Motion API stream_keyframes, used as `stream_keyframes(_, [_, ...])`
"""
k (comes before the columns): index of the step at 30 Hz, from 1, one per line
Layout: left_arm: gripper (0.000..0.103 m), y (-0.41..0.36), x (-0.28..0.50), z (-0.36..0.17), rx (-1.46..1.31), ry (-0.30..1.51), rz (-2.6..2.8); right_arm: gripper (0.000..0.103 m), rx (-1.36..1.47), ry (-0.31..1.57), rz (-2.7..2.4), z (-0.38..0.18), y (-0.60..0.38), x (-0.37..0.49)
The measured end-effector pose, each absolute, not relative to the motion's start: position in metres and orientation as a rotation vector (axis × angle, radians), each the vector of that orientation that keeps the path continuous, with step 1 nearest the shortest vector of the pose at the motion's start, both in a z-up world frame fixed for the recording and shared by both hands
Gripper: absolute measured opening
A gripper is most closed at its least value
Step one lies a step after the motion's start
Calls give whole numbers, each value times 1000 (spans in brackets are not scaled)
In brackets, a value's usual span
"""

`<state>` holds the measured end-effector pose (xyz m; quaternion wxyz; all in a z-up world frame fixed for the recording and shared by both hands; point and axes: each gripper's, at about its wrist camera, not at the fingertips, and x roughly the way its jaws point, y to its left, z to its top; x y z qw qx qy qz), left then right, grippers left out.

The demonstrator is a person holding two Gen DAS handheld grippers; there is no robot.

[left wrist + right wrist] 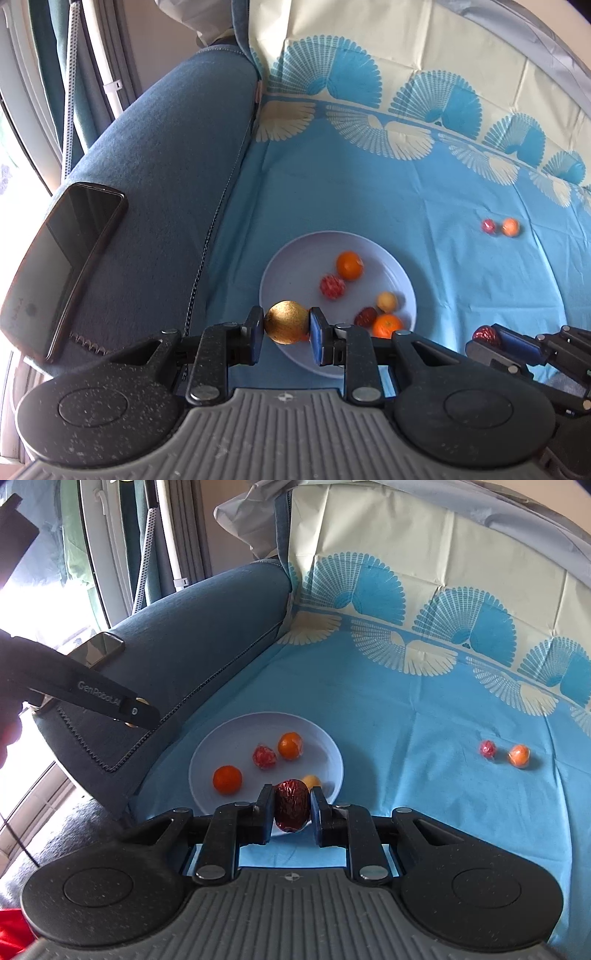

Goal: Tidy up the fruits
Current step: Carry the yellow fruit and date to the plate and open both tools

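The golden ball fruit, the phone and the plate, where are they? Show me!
golden round fruit point(287, 322), left wrist view, on its shiny front between the fingers.
phone point(61, 267), left wrist view, on the middle of its dark screen.
plate point(236, 734), right wrist view, on a bare part near its far rim.

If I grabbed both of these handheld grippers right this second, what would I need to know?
Left gripper: shut on a golden-brown round fruit over the plate's near rim.
Right gripper: shut on a dark red date, also at the plate.
Done: several fruits lie in the plate.
Left: release both, then fetch the small red fruit and small orange fruit on the blue cloth.
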<state>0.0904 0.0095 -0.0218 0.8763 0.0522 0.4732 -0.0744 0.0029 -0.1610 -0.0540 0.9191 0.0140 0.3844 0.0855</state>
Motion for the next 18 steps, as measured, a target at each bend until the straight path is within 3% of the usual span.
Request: stream_keyframes(18, [28,-16,180,-112,126,1068,-237,21,-21,853,179,-122,-158,103])
